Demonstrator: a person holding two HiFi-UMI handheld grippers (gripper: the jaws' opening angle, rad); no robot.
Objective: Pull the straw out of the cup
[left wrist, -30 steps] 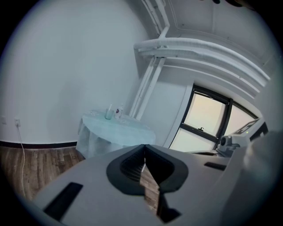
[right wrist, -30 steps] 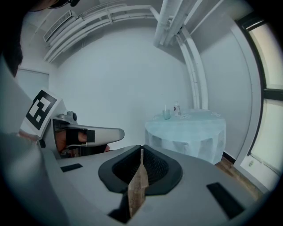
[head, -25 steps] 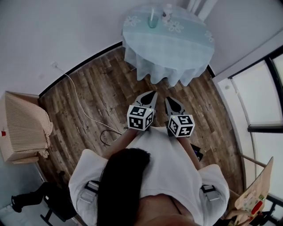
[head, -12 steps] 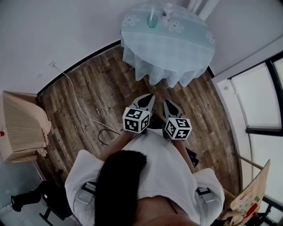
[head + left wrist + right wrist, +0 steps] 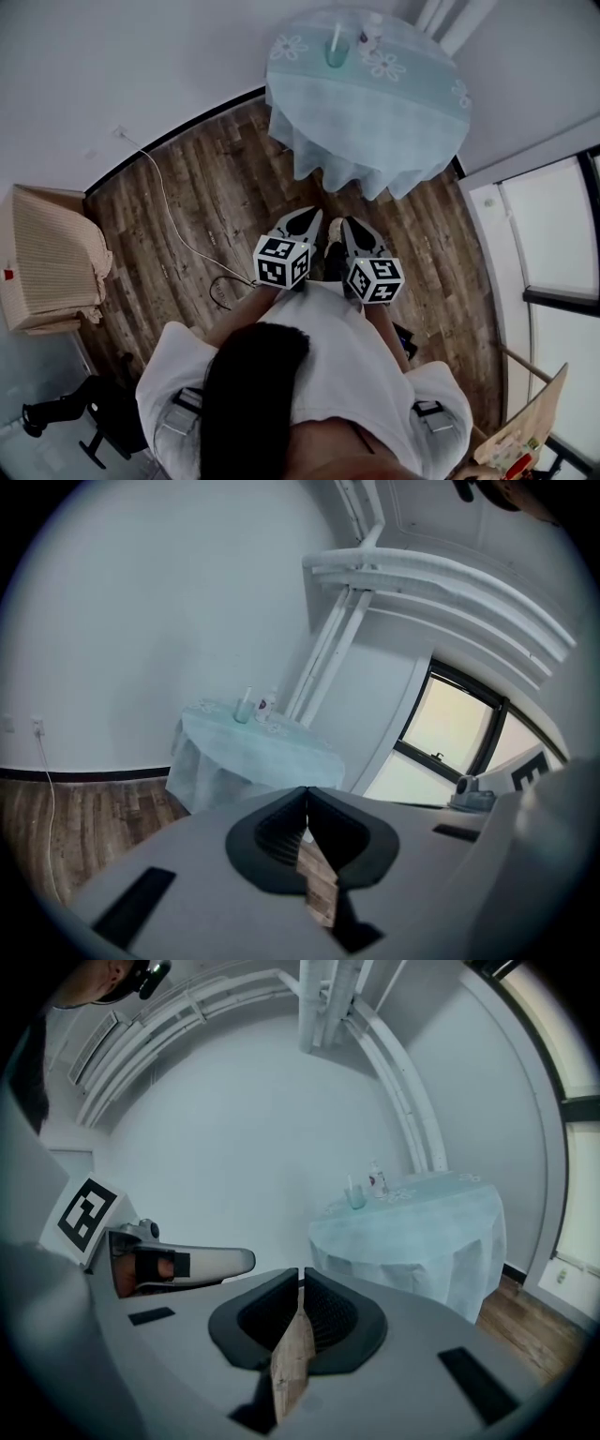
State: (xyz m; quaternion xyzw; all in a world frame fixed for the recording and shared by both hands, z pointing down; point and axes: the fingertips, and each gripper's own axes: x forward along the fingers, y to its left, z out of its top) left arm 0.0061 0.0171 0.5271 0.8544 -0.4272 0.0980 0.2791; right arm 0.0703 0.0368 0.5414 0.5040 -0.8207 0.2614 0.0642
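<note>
Overhead, a cardboard box under a beige ribbed cloth (image 5: 52, 258) stands at the far left on the brown wood-plank floor (image 5: 216, 187), and a thin white cable (image 5: 169, 211) trails across the planks beside it. Centre: the left claw (image 5: 312, 216), grey and bearing a black-and-white marker cube, is held out in front of the person in a white shirt (image 5: 328, 356). Its jaws are clenched tip to tip with nothing between them. Just beside it, the right claw (image 5: 349, 225) is likewise clenched and empty. Both claws point toward a round bench (image 5: 375, 112) draped in a pale green flowered cloth, which stands well apart from them. On the far side of the bench top stands a translucent green cup (image 5: 336, 52) with a pale straw (image 5: 337, 36) upright inside it. A small clear bottle (image 5: 372, 28) stands just to the right of the cup. At the far right, a bright, dark-framed window (image 5: 548, 225) reaches down to the floor.
</note>
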